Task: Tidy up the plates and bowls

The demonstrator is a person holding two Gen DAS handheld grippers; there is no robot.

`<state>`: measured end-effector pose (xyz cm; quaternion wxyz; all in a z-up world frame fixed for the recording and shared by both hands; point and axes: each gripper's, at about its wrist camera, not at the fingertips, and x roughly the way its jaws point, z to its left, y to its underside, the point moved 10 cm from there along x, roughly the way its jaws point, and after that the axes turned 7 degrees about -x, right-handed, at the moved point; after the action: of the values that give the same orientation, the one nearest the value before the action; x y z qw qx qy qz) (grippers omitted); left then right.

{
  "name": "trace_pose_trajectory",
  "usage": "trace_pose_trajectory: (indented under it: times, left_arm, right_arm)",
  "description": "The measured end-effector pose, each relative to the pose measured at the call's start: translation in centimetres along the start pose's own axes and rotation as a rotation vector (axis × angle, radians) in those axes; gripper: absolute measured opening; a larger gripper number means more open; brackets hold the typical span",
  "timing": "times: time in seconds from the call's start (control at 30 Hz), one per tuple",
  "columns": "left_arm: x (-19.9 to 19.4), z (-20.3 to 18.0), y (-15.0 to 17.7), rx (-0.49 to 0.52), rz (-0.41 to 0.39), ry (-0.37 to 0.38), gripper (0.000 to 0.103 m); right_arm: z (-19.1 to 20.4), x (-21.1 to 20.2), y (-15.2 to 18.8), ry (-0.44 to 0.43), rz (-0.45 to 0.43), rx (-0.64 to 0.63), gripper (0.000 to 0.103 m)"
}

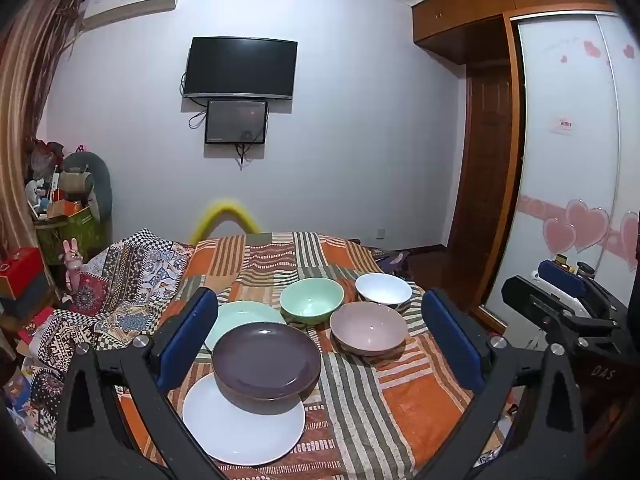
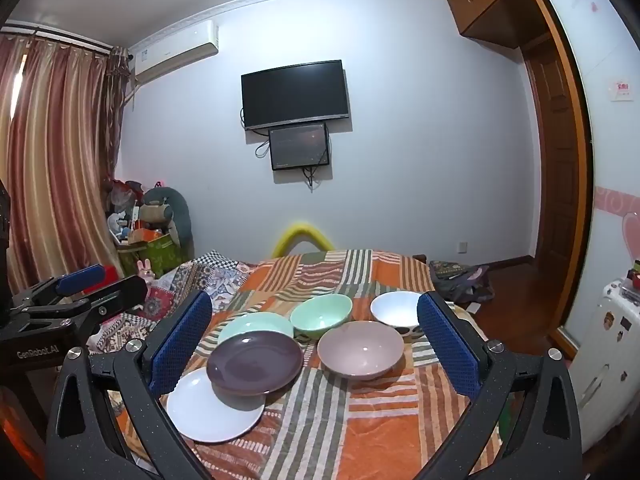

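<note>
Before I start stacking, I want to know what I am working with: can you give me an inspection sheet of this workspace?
Surface: patchwork striped cloth, wrinkled.
Job's things: purple plate overlapping white plate and green plate; green bowl, white bowl and mauve bowl, all upright and apart.
Clutter: nothing seen among the dishes.
Grippers: left gripper and right gripper open, holding nothing.
Cables: loose wires below the wall TV.
Surroundings: curtain, air conditioner, wardrobe, corner pile of toys and boxes.
</note>
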<state>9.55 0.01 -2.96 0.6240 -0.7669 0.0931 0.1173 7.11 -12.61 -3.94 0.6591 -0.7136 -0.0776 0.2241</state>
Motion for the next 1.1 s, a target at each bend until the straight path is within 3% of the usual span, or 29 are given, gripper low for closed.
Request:
trace_pose_trajectory:
  times: [1.1]
  left_arm:
    - [-0.55, 0.08, -0.27, 0.007, -0.020, -0.002, 0.103]
  right_arm:
    - [0.21, -0.16, -0.14, -0.005, -0.002, 0.000, 0.102]
